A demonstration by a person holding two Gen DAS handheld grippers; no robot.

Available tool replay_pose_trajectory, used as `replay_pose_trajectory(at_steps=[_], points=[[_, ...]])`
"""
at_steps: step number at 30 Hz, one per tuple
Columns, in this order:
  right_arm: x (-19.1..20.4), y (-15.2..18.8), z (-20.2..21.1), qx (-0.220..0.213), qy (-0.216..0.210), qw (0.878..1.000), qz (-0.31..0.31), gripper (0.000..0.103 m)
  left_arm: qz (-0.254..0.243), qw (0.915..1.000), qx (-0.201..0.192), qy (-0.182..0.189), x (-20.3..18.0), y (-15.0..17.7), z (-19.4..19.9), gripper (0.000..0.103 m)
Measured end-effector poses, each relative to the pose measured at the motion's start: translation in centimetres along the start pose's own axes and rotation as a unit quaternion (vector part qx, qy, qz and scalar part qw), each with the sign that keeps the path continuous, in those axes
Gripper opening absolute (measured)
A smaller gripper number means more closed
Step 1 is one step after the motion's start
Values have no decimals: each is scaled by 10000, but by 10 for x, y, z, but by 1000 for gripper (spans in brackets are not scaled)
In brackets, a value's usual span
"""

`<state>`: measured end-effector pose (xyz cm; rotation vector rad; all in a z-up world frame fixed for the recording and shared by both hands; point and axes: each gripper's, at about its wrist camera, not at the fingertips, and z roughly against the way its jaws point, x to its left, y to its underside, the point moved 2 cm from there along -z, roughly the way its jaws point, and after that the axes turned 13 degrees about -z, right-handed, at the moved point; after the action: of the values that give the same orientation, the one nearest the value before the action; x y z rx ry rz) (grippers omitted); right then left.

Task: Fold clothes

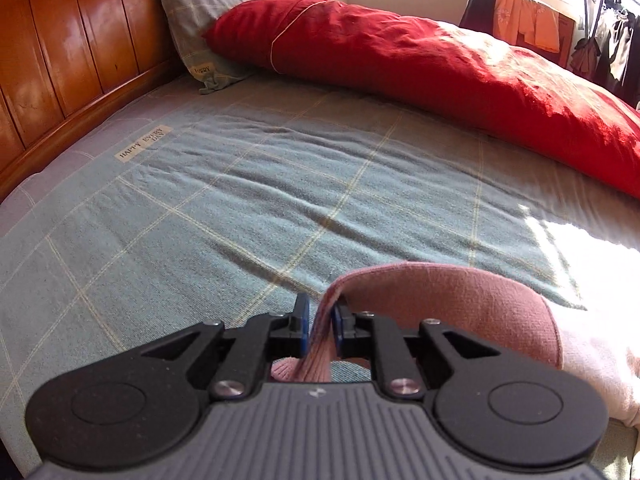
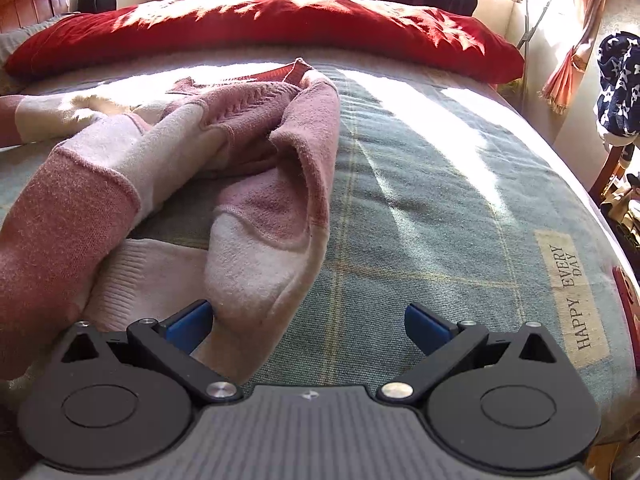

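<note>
Left gripper: our left gripper [image 1: 320, 322] has its fingers nearly together with a pink band of the sweater [image 2: 240, 152] standing between the blue pads; a sliver of gap shows beside the left pad, so we read them as loosened, not pinching.

Headboard: wooden headboard [image 1: 60, 60] on the far left, a grey pillow [image 1: 192, 20] beside it.

Sweater, place: it lies in a heap on the left half of the bed [image 1: 240, 200], near us, with the red quilt [image 2: 260, 28] along the far side.

Sweater, look: soft knit in pink and cream blocks, a cable pattern near the neck, one sleeve draped towards us on the left, and the body bunched with deep folds.

Right gripper: our right gripper [image 2: 310, 326] is spread wide; the left pad touches the cream hem and nothing is held.

Step in hand: we judge we should lay the band down flat, pull clear without dragging it, then take the hem cleanly on the right before smoothing.
</note>
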<state>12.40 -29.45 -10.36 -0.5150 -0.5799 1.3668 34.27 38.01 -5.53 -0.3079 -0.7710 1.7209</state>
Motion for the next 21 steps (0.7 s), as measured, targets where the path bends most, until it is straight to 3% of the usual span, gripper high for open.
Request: replay_pose_trajectory(at_steps=[11, 13, 14, 21], points=[[8, 3, -7, 111, 32, 9999, 59, 103, 225, 9988, -330, -270, 21, -3, 6, 38], [9, 3, -8, 117, 36, 9999, 55, 103, 290, 9979, -426, -400, 28, -7, 12, 49], [9, 3, -9, 118, 34, 9999, 44, 103, 287, 9978, -444, -402, 30, -7, 14, 49], [14, 8, -17, 242, 11, 9997, 58, 103, -220, 9993, -281, 89, 8, 14, 19, 61]])
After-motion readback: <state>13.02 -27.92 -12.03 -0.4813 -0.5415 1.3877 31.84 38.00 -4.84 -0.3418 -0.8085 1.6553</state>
